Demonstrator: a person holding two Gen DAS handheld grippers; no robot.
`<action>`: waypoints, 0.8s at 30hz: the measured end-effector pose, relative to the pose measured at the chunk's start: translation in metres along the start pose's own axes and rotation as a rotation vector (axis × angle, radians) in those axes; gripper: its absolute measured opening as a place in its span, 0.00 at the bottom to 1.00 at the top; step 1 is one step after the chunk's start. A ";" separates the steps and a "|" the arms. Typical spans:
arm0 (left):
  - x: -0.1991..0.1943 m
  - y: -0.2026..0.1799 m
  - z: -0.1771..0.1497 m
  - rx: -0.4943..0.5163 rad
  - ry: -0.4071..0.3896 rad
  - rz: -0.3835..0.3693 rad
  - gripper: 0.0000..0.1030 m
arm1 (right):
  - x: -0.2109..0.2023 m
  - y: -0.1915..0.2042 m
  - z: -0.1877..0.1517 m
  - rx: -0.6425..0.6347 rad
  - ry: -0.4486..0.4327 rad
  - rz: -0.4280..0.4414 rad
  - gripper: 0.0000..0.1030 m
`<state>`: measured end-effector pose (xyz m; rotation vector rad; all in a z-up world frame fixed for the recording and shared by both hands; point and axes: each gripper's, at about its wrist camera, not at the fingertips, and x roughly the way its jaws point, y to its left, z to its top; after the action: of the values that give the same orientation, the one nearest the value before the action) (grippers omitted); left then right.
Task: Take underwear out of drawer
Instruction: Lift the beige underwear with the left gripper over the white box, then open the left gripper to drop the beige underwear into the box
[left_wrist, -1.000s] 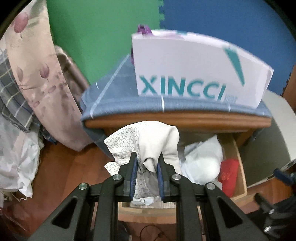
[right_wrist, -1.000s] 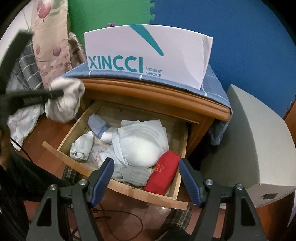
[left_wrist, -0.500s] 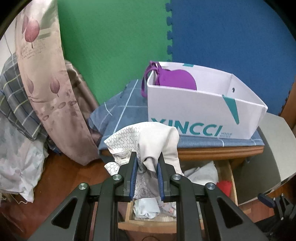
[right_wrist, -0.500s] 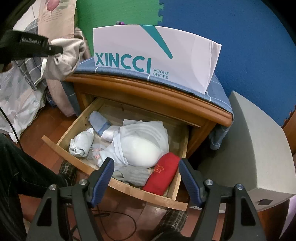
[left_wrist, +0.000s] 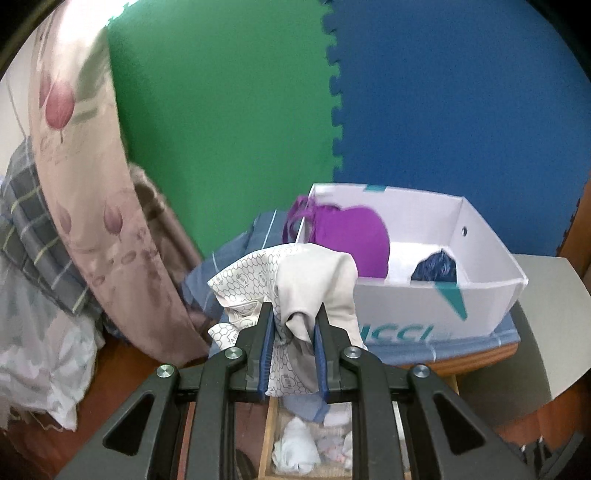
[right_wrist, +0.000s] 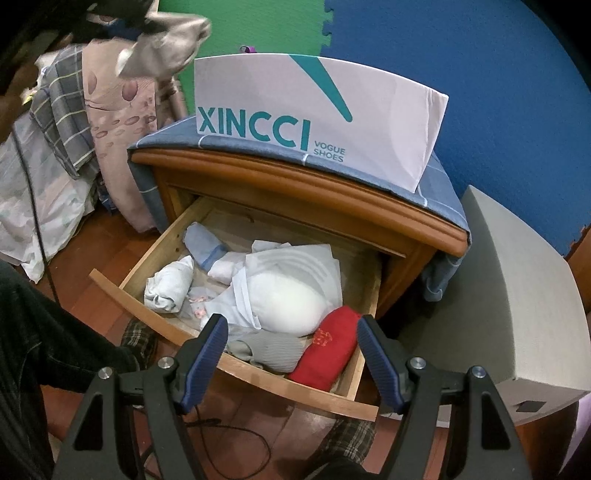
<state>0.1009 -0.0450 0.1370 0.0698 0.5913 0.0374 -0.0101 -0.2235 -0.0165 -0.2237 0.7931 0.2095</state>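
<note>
My left gripper (left_wrist: 293, 341) pinches the beige underwear (left_wrist: 314, 280), soft and light, by a bunched fold, near the shoe box (left_wrist: 480, 295); my right gripper (right_wrist: 290, 354) hangs spread over the drawer (right_wrist: 236, 373)

We see even, soft indoor light with faint shadows. Fisheye bending curves the edges into dark corners. The left view is motion-smeared, especially the floral pink hanging fabric (left_wrist: 85, 177); the open wooden drawer (right_wrist: 236, 365) looks sharp.
</note>
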 end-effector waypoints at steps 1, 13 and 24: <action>0.000 -0.002 0.006 0.007 -0.007 0.002 0.17 | 0.000 0.000 0.000 -0.001 0.000 0.002 0.72; 0.024 -0.042 0.054 0.054 -0.028 -0.006 0.17 | -0.003 -0.005 0.001 0.024 -0.009 0.030 0.72; 0.114 -0.068 0.080 0.035 0.114 -0.012 0.17 | -0.001 -0.010 0.001 0.050 0.002 0.054 0.72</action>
<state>0.2410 -0.1106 0.1346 0.0988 0.7063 0.0190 -0.0079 -0.2332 -0.0140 -0.1557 0.8056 0.2400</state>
